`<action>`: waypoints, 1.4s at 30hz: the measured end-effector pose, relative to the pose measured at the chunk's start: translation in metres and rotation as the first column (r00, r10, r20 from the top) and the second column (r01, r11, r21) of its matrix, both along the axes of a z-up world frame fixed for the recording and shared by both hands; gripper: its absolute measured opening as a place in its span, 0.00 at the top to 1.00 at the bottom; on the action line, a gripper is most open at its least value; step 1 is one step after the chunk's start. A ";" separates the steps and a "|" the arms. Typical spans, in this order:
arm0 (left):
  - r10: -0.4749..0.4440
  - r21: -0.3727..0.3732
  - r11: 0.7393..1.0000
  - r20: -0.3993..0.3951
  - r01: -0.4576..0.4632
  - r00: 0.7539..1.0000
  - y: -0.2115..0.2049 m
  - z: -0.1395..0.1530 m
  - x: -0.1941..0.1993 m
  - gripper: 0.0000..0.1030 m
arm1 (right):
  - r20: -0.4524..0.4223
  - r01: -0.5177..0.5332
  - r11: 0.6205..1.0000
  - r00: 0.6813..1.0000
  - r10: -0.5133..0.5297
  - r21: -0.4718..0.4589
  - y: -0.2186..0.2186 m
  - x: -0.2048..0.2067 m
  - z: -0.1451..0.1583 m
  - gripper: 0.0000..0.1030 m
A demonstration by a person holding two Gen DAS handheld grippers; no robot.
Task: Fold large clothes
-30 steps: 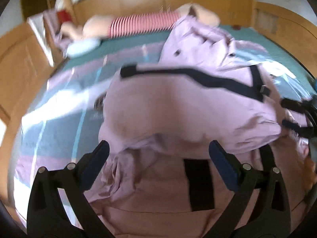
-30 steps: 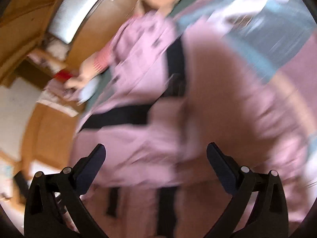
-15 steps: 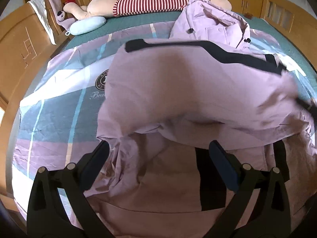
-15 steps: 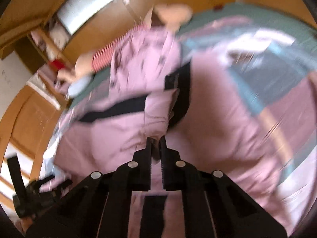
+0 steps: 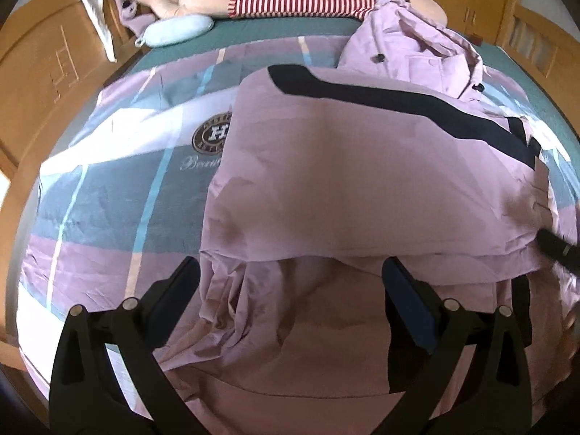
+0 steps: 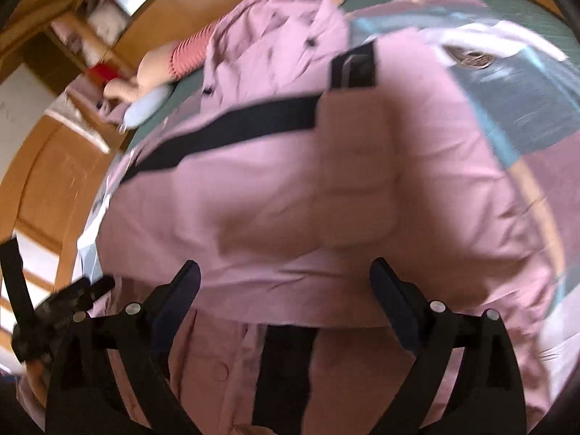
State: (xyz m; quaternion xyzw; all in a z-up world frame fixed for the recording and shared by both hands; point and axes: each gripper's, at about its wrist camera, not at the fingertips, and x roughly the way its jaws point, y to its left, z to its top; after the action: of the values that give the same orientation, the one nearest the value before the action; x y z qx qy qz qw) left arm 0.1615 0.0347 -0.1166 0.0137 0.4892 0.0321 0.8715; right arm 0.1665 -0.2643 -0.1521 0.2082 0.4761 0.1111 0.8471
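A large pink coat (image 5: 362, 188) with black bands lies spread on a bed (image 5: 108, 195), its upper half folded down over the lower half so that a rounded fold edge faces the cameras. A black band (image 5: 398, 101) runs across the top of the folded part. The bed carries a checked sheet in pink, teal and white, with a round crest (image 5: 214, 134) showing just left of the coat.

Seen from the left wrist, the left tongs (image 5: 290, 282) are spread wide and grasp nothing; they hang just above the fold edge, with wrinkled pink cloth below and between the two fingers. At the far right edge a dark tip of the right tongs (image 5: 554, 250) shows over the coat.

The right wrist view is blurred. The right tongs (image 6: 284, 279) are opening, with the fingers wide apart and clear of the cloth; the coat's fold edge lies below them.

At the far end of the bed lie a long plush toy in a red-striped top (image 5: 301, 0), a pale blue cushion (image 5: 177, 32) and a second pink garment (image 5: 417, 47). Wooden furniture (image 5: 40, 72) surrounds the bed.
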 end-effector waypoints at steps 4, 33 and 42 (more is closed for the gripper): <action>0.005 -0.022 1.000 -0.037 -0.006 0.999 0.002 -0.010 0.005 0.02 | 0.021 -0.053 0.997 0.998 0.052 0.049 0.013 -0.003 0.001 0.94; -0.057 0.006 0.998 -0.062 0.058 0.996 -0.017 -0.018 -0.003 0.02 | 0.078 0.148 0.984 0.985 -0.155 0.095 -0.031 0.019 -0.001 0.83; -0.049 0.007 0.999 -0.069 0.050 0.996 -0.015 -0.019 -0.001 0.02 | 0.317 0.179 0.984 0.933 -0.168 -0.004 -0.030 -0.017 0.060 0.87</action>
State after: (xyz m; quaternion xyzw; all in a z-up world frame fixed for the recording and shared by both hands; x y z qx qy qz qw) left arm 0.1605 0.0200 -0.1354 0.0308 0.5181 0.0123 0.8547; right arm 0.1491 -0.2939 -0.0916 0.2148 0.3160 0.0600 0.9222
